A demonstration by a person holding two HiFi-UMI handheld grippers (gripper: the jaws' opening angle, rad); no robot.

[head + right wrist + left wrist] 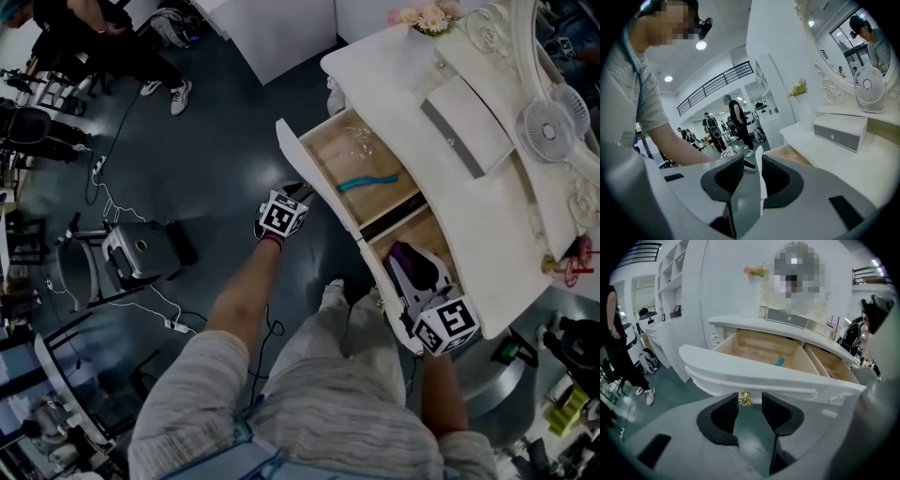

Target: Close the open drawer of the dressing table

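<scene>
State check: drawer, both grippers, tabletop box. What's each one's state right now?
drawer: pulled open, both compartments exposed.
left gripper: open, jaws either side of the gold knob, not pressing it.
right gripper: open, drawer front edge between its jaws.
tabletop box: its small drawer shut.

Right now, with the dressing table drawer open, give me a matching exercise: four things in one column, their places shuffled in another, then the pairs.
Things:
1. gold knob
2. teal item
3. white fan
4. pink flowers

Places:
A. on the tabletop by the mirror
B. in a white vase at the tabletop's end
C. between the left gripper's open jaws
D. lying in the open drawer

Pairs: 1-C, 2-D, 3-A, 4-B.
</scene>
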